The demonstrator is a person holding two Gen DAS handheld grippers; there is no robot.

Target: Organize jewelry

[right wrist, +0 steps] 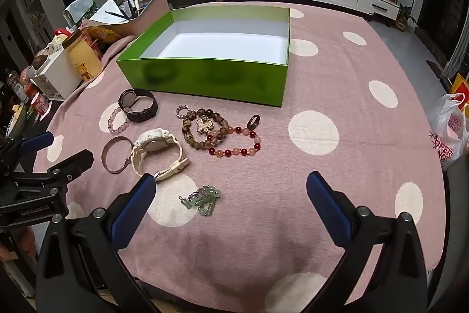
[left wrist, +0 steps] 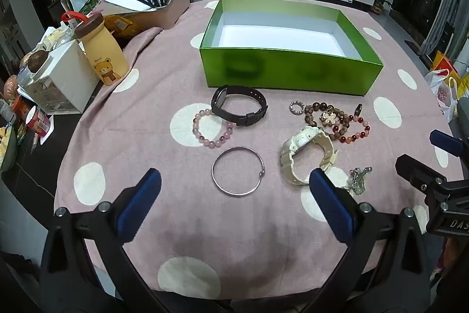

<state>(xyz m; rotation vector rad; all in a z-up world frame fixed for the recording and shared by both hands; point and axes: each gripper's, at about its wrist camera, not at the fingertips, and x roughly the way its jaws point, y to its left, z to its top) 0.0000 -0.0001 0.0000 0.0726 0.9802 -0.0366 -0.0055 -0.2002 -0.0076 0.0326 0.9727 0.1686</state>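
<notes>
On pink dotted tablecloth (left wrist: pixel 181 55), green box (left wrist: pixel 281 72), both tools wide, empty, living room behind

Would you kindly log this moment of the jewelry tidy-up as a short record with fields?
surface: pink tablecloth with pale dots
container: green box, open, nothing visible inside
watches: black watch; white watch
bangle: silver bangle, lying flat
beads: pink bead bracelet touching the black watch; red bead bracelet; brown bead bracelet
left gripper: open, empty
right gripper: open, empty
progress: all jewelry outside the box
</notes>
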